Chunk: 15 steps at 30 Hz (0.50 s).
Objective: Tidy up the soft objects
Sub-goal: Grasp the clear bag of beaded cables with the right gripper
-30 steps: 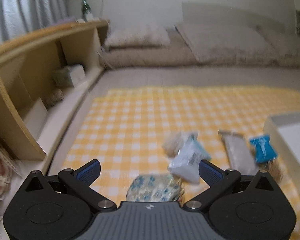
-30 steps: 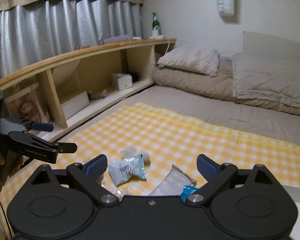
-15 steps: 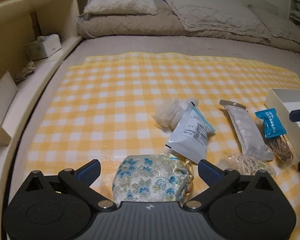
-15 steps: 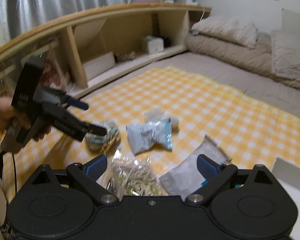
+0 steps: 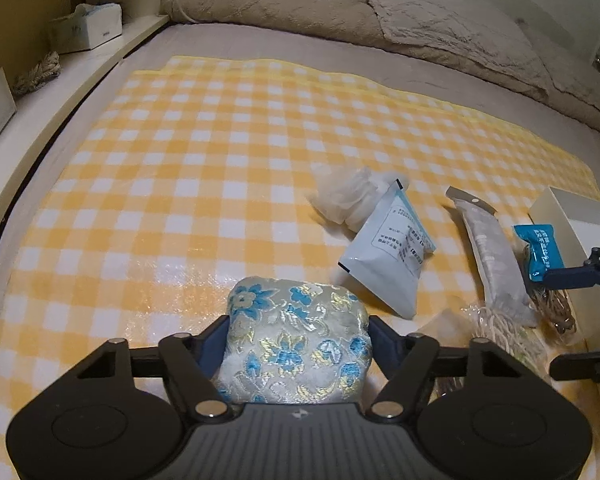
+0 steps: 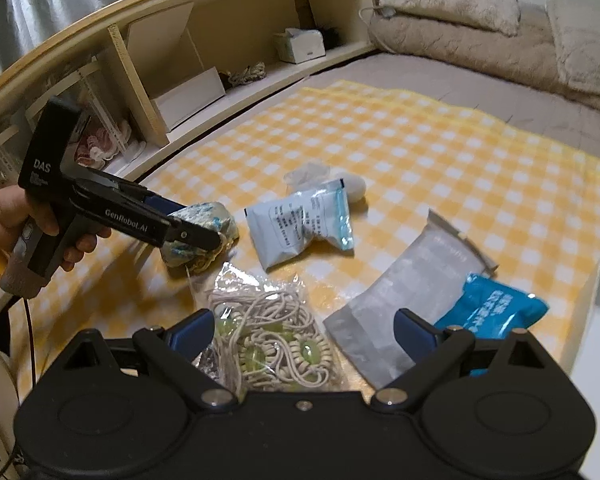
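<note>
Left gripper (image 5: 298, 340) is down on the yellow checked cloth (image 5: 204, 184), its jaws closing with the flowered pouch (image 5: 296, 340) between them, pads against its sides. Right gripper (image 6: 300, 330) hangs wide open over the bag of cords (image 6: 268, 336), touching nothing. The white packet (image 5: 392, 264) lies just beside the pouch.

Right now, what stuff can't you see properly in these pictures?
- White box: cut off by the right edge, left wrist view; its inside is unseen.
- Flowered pouch: near end hidden behind the closing left gripper.
- Cord bag: lower part hidden by the right gripper, right wrist view.
- Blue packet: print too blurred to read.
</note>
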Each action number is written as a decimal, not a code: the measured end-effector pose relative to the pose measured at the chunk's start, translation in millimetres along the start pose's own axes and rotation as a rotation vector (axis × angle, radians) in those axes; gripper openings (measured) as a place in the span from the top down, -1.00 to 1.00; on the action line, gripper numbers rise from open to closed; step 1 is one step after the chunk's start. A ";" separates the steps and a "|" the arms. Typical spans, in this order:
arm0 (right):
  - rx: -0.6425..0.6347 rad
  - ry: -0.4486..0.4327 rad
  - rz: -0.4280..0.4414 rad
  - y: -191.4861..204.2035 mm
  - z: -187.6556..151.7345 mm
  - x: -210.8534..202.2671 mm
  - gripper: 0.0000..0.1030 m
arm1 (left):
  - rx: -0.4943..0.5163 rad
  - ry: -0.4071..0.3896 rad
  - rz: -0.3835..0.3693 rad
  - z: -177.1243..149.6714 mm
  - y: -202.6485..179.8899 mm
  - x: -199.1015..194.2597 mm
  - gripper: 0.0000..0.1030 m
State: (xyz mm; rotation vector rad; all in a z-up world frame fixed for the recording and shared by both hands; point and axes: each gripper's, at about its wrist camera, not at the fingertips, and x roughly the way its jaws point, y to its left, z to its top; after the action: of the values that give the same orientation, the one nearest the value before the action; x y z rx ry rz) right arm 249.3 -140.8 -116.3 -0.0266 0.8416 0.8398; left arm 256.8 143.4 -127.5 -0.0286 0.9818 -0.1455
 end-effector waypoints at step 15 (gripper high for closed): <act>-0.006 0.144 0.078 7.3 -8.9 31.5 -0.75 | 0.021 -0.004 0.002 1.7 -7.5 -9.3 -0.26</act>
State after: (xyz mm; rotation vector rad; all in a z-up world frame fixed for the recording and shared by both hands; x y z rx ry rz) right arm 250.4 -118.4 -141.3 -0.0608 0.9803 0.9217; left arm 252.4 137.2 -118.2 -0.0086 0.9757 -0.1537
